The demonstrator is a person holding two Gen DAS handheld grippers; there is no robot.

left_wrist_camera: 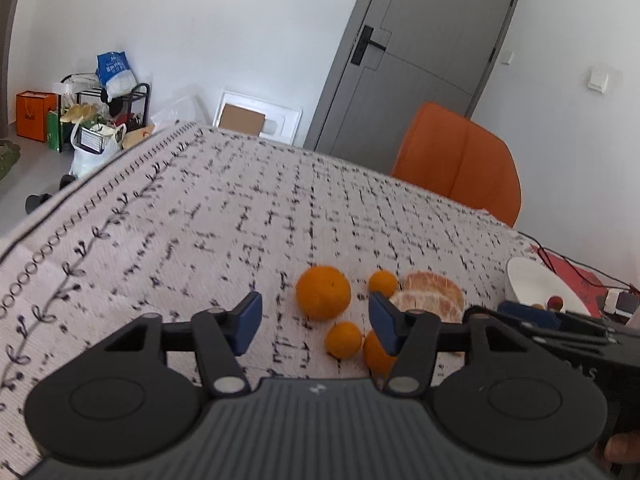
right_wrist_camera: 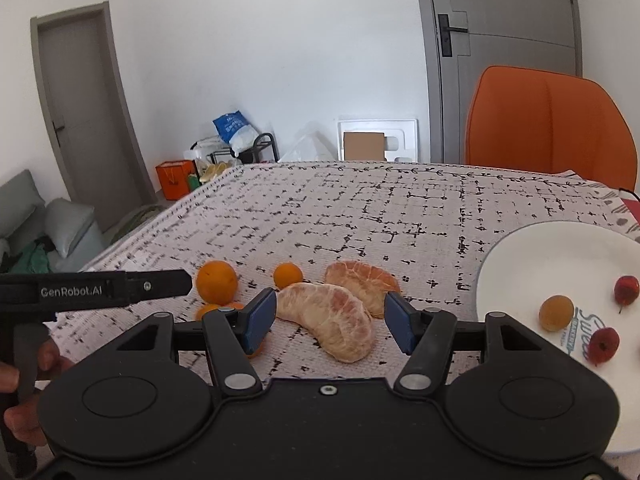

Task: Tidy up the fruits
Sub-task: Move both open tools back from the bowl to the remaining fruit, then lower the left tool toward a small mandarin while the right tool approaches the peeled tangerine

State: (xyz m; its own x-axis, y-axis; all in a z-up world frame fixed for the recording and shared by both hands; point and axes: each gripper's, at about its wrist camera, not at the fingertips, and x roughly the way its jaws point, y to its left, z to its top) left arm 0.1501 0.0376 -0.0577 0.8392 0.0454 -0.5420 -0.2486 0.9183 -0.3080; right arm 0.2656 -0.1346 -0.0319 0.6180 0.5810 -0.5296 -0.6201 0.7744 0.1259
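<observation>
Woven patterned tablecloth [right_wrist_camera: 360, 216] bears round oranges [left_wrist_camera: 323, 293]; both tongs [left_wrist_camera: 315, 320] [right_wrist_camera: 330, 322] gape empty.

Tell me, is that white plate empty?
No. The white plate already holds an apricot-like fruit and two small red fruits.

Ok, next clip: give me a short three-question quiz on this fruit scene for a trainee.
1. True or false: the white plate is empty.
2. How many peeled citrus segments lie on the tablecloth?
3. What sits just ahead of the right gripper, between its open fingers? A) the big orange B) a peeled segment C) a red fruit

Key: 1 false, it holds small fruits. 2 two. 3 B.
</observation>
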